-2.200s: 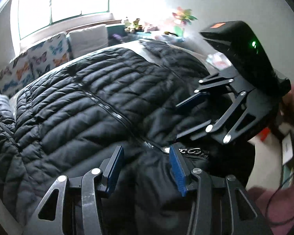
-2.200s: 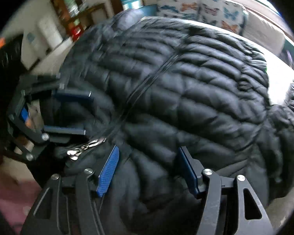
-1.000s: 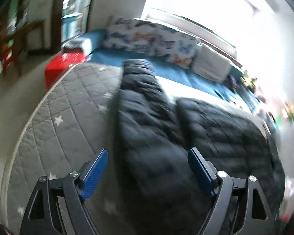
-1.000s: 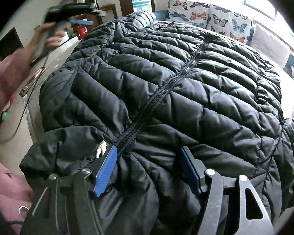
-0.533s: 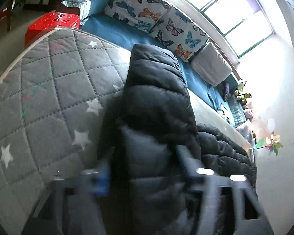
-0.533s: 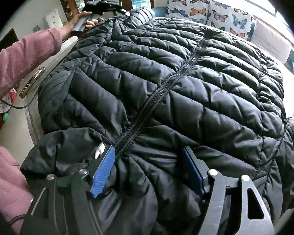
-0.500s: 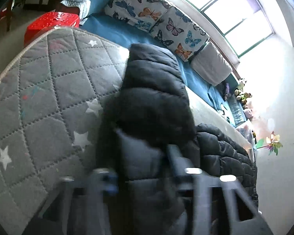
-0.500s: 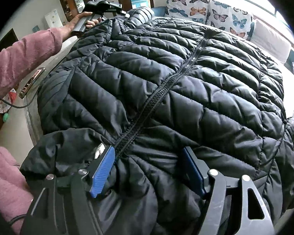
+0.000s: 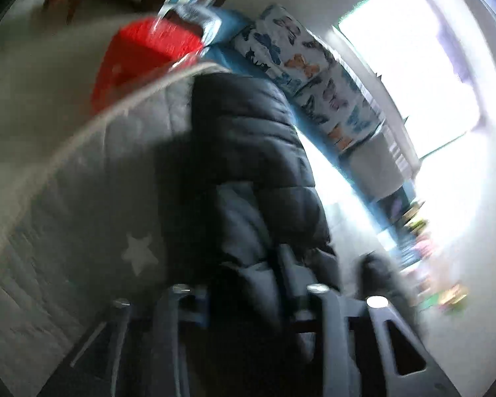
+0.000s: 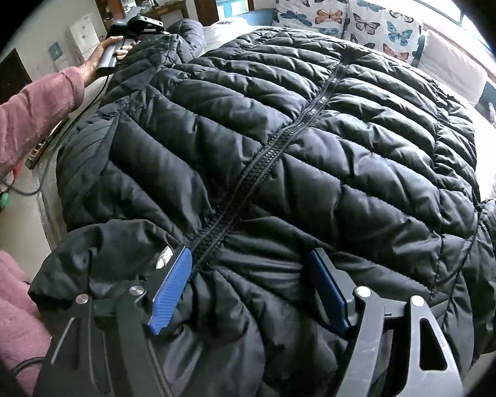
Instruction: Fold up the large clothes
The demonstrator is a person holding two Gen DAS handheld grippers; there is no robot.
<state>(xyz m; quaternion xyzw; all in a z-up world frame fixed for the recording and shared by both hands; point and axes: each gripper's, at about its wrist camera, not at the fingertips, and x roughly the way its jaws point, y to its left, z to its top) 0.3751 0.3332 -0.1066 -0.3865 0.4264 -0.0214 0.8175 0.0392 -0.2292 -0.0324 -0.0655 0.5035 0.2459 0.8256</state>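
Left wrist view, heavily blurred. Left gripper (image 9: 248,301) sits low over the black quilted puffer jacket sleeve (image 9: 248,152), which runs up the frame across the grey star-print quilted mattress (image 9: 82,225). Jaws are opening, with sleeve fabric lying between the fingers; blur hides whether the pads press on it, so I cannot tell if there is a grip. A red plastic stool (image 9: 142,53) stands past the mattress edge, and butterfly-print cushions (image 9: 301,63) lie beyond. Judgement: the step is taking the sleeve to fold it in over the body. To do it well, catch both layers of the sleeve near the cuff end, not a single skin of shell fabric, and close fully before lifting.

Right wrist view, sharp. Right gripper (image 10: 251,284) is at the near end of the black quilted puffer jacket (image 10: 314,125), which lies flat, front up, zipper (image 10: 258,165) closed and running away from the camera. Jaws stand wide and are opening slightly, and bunched fabric bulges between the blue pads (image 10: 172,284); both pads look pressed into that fabric, so it reads as a broad pinch that anchors this end. The person's pink fleece sleeve (image 10: 26,112) reaches out to the far sleeve. Judgement: keep this end pinned so the body doesn't slide while the sleeve comes across, and fold the sleeve towards the zipper line.
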